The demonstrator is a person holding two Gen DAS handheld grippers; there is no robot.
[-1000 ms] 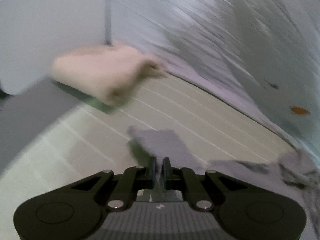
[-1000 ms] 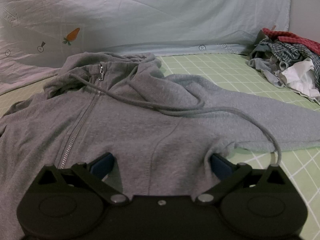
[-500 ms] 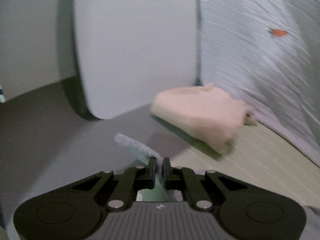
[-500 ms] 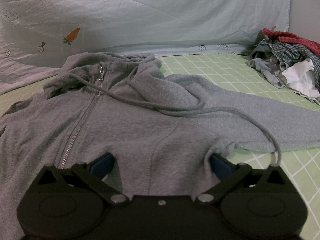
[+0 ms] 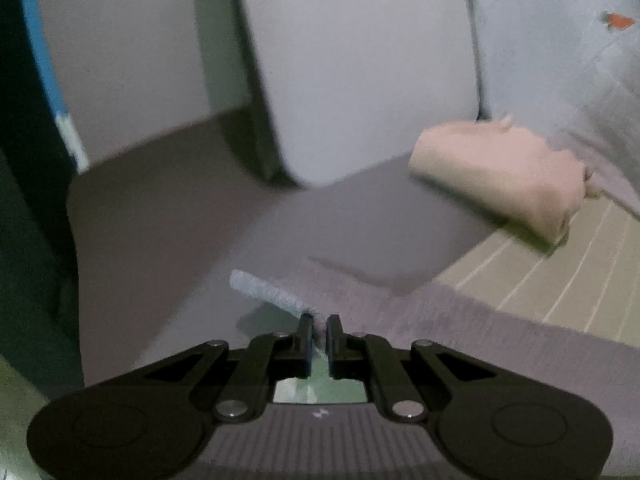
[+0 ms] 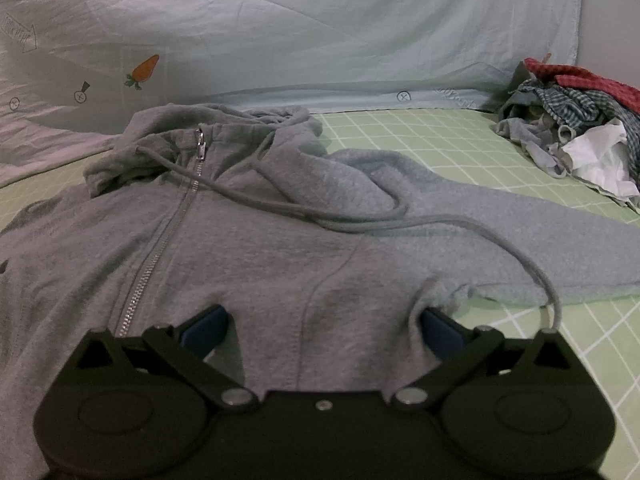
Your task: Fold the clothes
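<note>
A grey zip hoodie lies front up on the green checked sheet, hood at the far side, one sleeve stretched right. My right gripper is open, its blue pads resting on the hoodie's body. My left gripper is shut on the ribbed cuff of the hoodie's other sleeve, held up near the bed's edge.
A folded peach cloth lies on the bed beyond the left gripper. A pile of unfolded clothes sits at the right. A pale blue duvet with carrot prints is bunched at the back. A white panel stands off the bed.
The left gripper has swung left with the sleeve cuff; the peach cloth has slid from left to right in its view. The right gripper has not moved.
</note>
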